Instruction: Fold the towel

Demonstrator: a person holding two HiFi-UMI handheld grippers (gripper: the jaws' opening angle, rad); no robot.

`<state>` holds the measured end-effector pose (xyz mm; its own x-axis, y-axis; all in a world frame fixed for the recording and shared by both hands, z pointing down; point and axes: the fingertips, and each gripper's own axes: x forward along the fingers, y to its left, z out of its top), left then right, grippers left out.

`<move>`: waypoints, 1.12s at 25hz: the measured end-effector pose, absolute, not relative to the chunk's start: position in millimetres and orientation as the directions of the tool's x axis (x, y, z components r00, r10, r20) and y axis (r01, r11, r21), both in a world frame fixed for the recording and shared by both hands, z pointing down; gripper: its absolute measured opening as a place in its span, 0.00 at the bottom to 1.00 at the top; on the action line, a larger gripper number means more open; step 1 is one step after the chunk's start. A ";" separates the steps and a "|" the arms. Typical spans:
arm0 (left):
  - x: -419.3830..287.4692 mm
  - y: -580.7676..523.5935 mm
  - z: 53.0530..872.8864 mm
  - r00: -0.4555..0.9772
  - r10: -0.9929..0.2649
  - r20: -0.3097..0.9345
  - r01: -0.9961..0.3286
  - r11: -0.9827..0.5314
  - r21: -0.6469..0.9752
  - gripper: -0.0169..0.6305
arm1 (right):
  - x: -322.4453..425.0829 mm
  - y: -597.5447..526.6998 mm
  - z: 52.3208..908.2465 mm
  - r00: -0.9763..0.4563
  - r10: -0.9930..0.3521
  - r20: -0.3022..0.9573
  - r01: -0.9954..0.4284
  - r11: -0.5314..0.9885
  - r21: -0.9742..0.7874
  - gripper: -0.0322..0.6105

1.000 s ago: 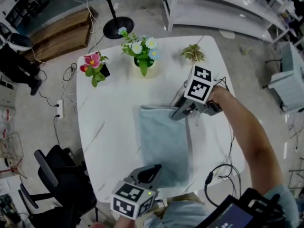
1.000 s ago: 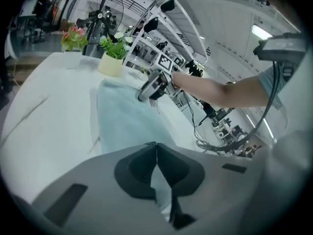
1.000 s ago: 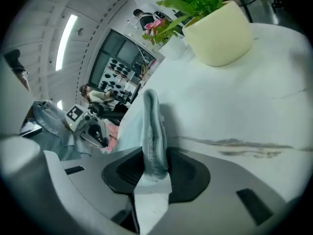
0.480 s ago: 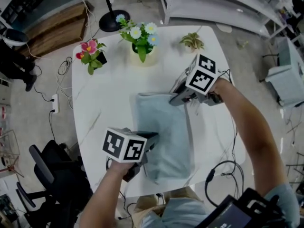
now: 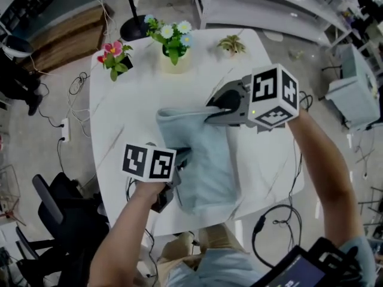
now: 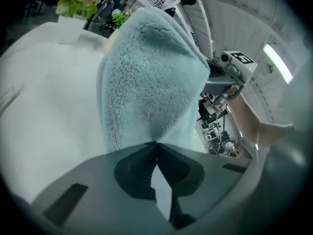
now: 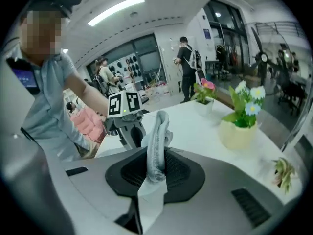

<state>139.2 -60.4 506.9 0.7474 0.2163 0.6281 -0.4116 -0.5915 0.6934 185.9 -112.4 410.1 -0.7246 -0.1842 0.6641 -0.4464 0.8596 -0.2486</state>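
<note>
Now the right gripper (image 5: 211, 109), whose jaws have just been closing, is clamped on a bunched edge of the pale blue towel (image 5: 206, 157) and holds that far end off the white table (image 5: 128, 109). Nearer the person, the left gripper (image 5: 181, 156) has its jaws pressed together on the towel's left edge, seemingly pinching only a thin fold. The rest lies on the table.

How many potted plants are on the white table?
3, along the far edge: pink flowers left, white flowers in a yellow pot middle, small green plant right. None seems hidden.
</note>
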 end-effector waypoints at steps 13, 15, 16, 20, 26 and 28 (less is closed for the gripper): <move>76.9 -14.1 451.9 0.861 0.105 0.497 -0.377 -0.524 0.764 0.04 | 150.8 -7.2 363.4 -0.673 -0.384 0.632 -0.348 0.919 0.188 0.18; 67.7 -5.6 448.4 0.864 0.095 0.495 -0.377 -0.529 0.760 0.04 | 144.2 7.9 366.3 -0.659 -0.404 0.634 -0.341 0.912 0.227 0.18; 63.6 -1.4 445.6 0.867 0.090 0.490 -0.374 -0.533 0.759 0.04 | 140.3 15.2 369.6 -0.654 -0.410 0.636 -0.335 0.910 0.243 0.18; 53.3 15.8 435.5 0.882 0.071 0.466 -0.353 -0.557 0.752 0.04 | 125.8 42.7 387.9 -0.641 -0.417 0.644 -0.296 0.909 0.294 0.18; 39.2 28.2 431.3 0.866 0.033 0.499 -0.374 -0.619 0.690 0.04 | 116.4 72.2 426.1 -0.597 -0.419 0.684 -0.229 0.906 0.355 0.19; 37.5 34.8 432.8 0.870 0.040 0.492 -0.368 -0.613 0.699 0.04 | 119.7 80.6 442.9 -0.570 -0.419 0.707 -0.213 0.906 0.365 0.19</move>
<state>37.5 34.8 432.8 0.8697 0.0396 0.4920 -0.3675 -0.6134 0.6990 119.7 80.6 442.9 -0.5703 -0.4186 0.7068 -0.2132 0.9063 0.3648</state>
